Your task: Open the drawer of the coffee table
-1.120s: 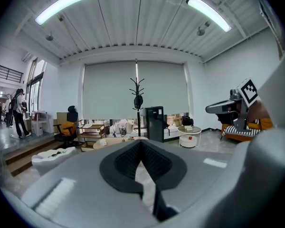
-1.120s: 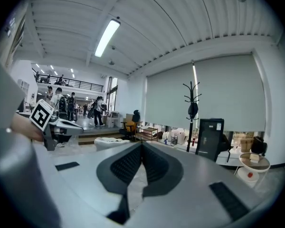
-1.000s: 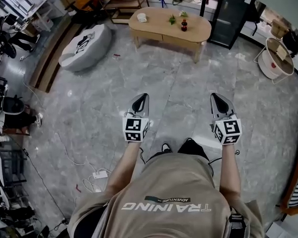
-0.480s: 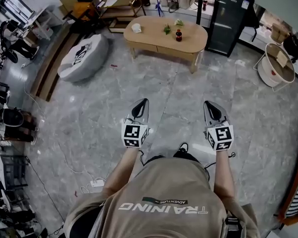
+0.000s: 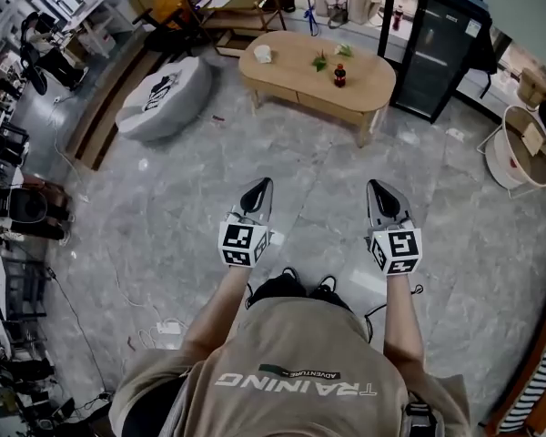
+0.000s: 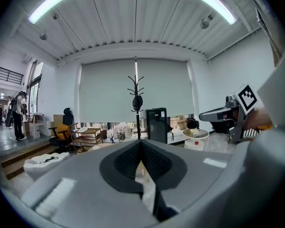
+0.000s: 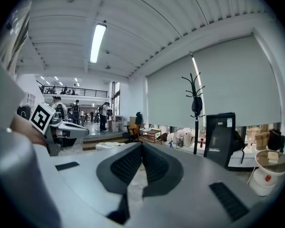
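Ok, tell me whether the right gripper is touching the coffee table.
Apart. The head view shows floor between the right gripper and the coffee table.

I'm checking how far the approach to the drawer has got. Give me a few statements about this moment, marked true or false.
1. The left gripper and the right gripper are both shut and empty. True.
2. A dark bottle stands on the coffee table. True.
3. The left gripper touches the coffee table. False: both grippers hang over the floor, well short of it.
4. A grey beanbag lies to the right of the coffee table. False: the beanbag lies to its left in the head view.
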### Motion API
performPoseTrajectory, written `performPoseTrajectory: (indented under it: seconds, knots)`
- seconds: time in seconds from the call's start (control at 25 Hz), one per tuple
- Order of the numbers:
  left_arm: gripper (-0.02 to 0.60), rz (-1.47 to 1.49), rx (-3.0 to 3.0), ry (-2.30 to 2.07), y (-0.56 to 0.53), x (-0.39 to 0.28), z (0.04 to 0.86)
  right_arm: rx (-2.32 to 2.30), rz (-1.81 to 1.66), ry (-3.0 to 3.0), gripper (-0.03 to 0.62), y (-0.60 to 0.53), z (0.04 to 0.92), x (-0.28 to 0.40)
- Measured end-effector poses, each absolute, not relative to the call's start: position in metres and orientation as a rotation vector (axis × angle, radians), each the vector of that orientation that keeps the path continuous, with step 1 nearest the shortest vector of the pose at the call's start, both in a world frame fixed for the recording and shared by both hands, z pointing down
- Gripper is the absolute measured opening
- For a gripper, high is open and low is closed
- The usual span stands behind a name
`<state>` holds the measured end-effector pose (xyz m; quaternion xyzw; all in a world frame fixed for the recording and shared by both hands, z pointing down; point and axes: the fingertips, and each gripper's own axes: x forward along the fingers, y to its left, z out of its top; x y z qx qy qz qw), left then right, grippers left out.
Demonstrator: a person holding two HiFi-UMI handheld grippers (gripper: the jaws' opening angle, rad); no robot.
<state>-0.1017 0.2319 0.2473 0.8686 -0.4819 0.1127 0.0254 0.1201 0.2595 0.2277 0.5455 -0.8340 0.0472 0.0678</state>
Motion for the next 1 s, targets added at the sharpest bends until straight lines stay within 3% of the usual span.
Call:
performPoseTrajectory:
  seconds: [1.0]
  knots:
    - [0.006,0.302,2.715,-1.277,0.069,-0.159,0.276,1.733,0.229,-2.362,0.005,0.136,0.252,0.065]
